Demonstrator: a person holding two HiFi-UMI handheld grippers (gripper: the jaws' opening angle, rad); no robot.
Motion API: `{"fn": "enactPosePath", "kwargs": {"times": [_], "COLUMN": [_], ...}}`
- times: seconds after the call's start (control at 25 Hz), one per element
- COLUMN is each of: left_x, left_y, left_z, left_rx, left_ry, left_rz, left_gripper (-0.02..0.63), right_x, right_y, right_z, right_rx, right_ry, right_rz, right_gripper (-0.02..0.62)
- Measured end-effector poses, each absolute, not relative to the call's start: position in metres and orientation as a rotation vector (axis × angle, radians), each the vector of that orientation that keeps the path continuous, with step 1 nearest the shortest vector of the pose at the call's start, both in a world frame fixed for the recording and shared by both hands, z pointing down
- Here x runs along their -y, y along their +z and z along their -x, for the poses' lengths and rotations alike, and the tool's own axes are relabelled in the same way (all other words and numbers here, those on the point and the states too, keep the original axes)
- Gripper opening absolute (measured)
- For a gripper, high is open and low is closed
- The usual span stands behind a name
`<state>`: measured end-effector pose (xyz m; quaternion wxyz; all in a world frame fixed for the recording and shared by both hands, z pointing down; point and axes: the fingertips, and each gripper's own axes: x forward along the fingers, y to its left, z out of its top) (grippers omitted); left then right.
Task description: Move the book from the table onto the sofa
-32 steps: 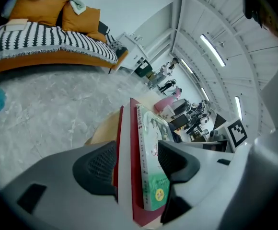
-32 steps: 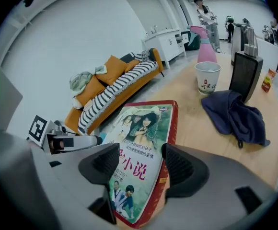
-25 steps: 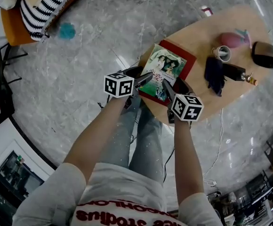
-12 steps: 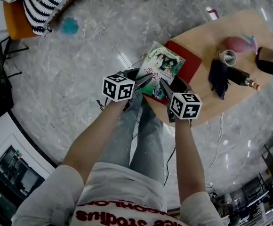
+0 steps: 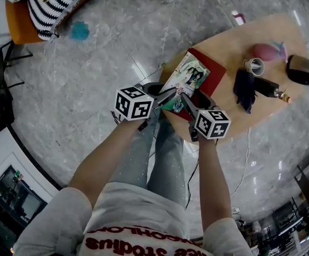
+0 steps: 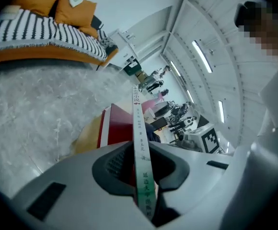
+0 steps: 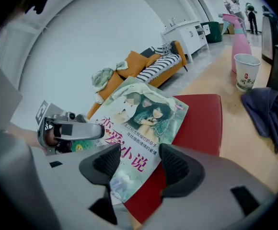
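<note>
One book (image 7: 146,119), cover reading "爱小说": left tool (image 6: 140,174) just closed on it, right tool (image 7: 138,164) agape.

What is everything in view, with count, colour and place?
green-covered paperback book: one, green, tilted up off table's near end
flat red book: one, red, under paperback
oval wooden table: one, tan, right
paper cup: one, white, on table
spray bottle: one, pink, on table
crumpled cloth: one, dark, on table
rounded vessel: one, black, table's far end
cushioned sofa: one, orange, upper left
left gripper: one, grey, jaws just closed further, clamped on paperback's spine
right gripper: one, grey, jaws open by paperback
</note>
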<state>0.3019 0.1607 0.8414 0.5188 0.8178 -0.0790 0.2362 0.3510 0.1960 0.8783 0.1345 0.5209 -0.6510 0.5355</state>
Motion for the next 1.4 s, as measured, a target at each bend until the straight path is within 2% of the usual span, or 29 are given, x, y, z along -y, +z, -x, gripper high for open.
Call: {"fn": "enactPosePath", "kwargs": {"times": [0.2, 0.56, 0.76, 0.92, 1.08, 1.28, 1.4], "left_x": [-0.162, -0.146, -0.14, -0.148, -0.141, -0.141, -0.133], "left_y": [0.804, 0.694, 0.619, 0.557, 0.49, 0.405, 0.385], "left_z": [-0.303, -0.28, -0.27, -0.275, -0.281, -0.264, -0.264], "left_rx": [0.194, 0.285, 0.326, 0.332, 0.302, 0.265, 0.235], "left_ry": [0.566, 0.299, 0.197, 0.108, -0.039, -0.217, -0.276], "left_rz": [-2.059, -2.056, -2.11, -2.155, -2.22, -2.302, -2.388], "left_gripper": [0.071, 0.071, 0.071, 0.071, 0.071, 0.071, 0.071], "right_x": [-0.194, -0.167, -0.161, -0.171, -0.167, -0.175, -0.174], "right_y": [0.846, 0.722, 0.632, 0.564, 0.487, 0.385, 0.367], "right_z": [-0.349, -0.345, -0.349, -0.365, -0.379, -0.355, -0.352], "right_rx": [1.966, 2.211, 2.324, 2.391, 2.447, 2.506, 2.515], "right_ry": [1.495, 1.406, 1.23, 1.118, 0.906, 0.558, 0.404], "right_rz": [-1.485, -1.56, -1.66, -1.737, -1.807, -1.858, -1.91], "right_gripper": [0.29, 0.285, 0.143, 0.078, 0.052, 0.035, 0.029]}}
